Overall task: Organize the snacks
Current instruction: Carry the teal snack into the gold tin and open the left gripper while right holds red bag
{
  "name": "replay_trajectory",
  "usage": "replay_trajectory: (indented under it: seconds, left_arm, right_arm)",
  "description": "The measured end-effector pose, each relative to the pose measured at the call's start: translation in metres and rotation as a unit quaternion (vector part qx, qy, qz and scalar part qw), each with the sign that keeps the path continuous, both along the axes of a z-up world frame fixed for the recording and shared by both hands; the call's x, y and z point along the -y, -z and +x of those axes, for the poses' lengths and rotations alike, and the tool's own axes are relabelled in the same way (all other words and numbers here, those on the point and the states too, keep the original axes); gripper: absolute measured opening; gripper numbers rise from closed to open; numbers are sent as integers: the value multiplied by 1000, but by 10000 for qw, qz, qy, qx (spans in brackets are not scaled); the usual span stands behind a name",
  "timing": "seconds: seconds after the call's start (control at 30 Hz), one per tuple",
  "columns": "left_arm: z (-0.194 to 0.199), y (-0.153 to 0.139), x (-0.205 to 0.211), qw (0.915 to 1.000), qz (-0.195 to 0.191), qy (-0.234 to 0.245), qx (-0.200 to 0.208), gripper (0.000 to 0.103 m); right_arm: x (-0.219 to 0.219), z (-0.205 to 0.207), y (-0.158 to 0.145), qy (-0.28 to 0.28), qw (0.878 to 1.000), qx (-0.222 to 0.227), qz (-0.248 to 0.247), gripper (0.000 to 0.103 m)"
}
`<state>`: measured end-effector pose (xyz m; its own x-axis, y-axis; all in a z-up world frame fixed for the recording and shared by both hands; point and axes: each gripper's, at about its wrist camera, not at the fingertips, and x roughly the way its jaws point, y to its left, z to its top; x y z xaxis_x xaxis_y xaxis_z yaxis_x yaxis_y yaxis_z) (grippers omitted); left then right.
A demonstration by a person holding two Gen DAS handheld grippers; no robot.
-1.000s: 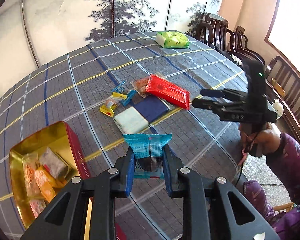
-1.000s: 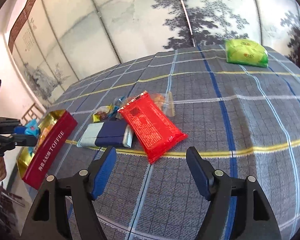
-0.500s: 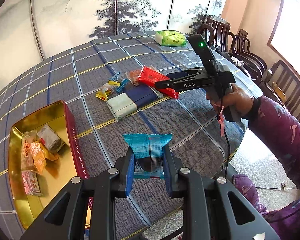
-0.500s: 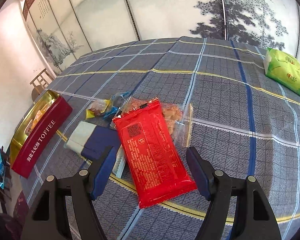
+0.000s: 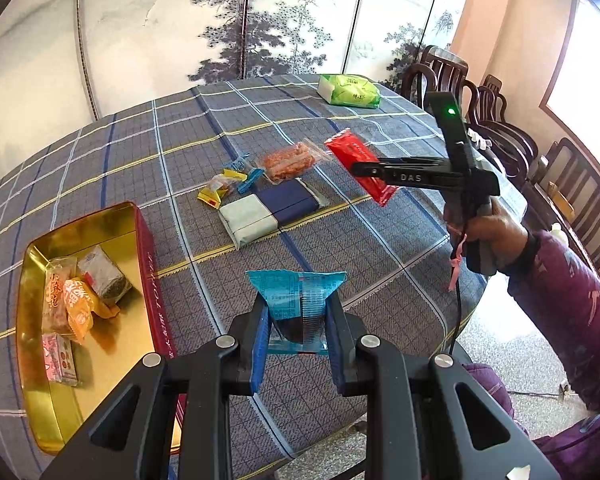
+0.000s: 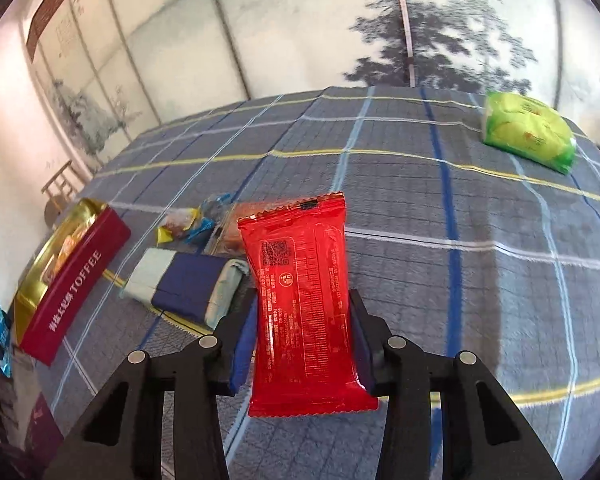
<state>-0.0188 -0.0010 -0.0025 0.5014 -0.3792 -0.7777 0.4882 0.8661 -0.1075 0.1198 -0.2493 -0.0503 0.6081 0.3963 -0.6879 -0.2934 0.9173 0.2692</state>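
- Red glossy foil packet [image 6: 306, 308], flat and oblong with crimped serrated ends, clear of the table [image 6: 440, 264]; right gripper [image 6: 300, 344] jaws have just been closing and now clench it across its lower half, blue pads on both long edges
- Blue crinkled wrapper [image 5: 298, 300], small, with flared crimped ends, pinched tight between the blue pads of the left gripper [image 5: 298, 336], held above the near table edge
- Gold-lined tin [image 5: 136, 264], rectangular, red outer wall lettered TOFFEE, sits at the table's near left; several small wrapped snacks lie inside
- Navy-and-white soft pack [image 5: 270, 210] lies flat mid-table; just beyond it a clear bag of orange-brown pieces [image 5: 290, 160] and small yellow and blue wrapped sweets [image 5: 224, 186], bunched close together
- Green puffy bag [image 6: 526, 132] rests at the far edge, well apart from the rest
- Tablecloth is woven grey-blue plaid with yellow, white and blue lines
- Painted folding screen [image 5: 260, 20] stands behind; dark wooden chairs [image 5: 500, 128] to the right
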Motion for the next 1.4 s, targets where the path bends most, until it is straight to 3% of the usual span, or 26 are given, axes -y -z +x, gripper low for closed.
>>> replay_trajectory:
  seconds: [0.17,0.37,0.8,1.4]
  left_arm:
    - [-8,-7,-10,9998,-23,-147,139,22]
    - [-17,-13,-33,9986,-78,-462,260,22]
    - [-13,4,-111,9881,215,-1469,395,22]
    - [7,44,-126,9844,499,-1675,218,23]
  right_arm:
    - [48,-13,14,1064,9937,-144,336,43]
    - [60,-15,15,1449,9891,-100,262,43]
    - [61,-16,16,1600,9869,-95,183,43]
    - [63,-16,19,1581,9872,-146,165,43]
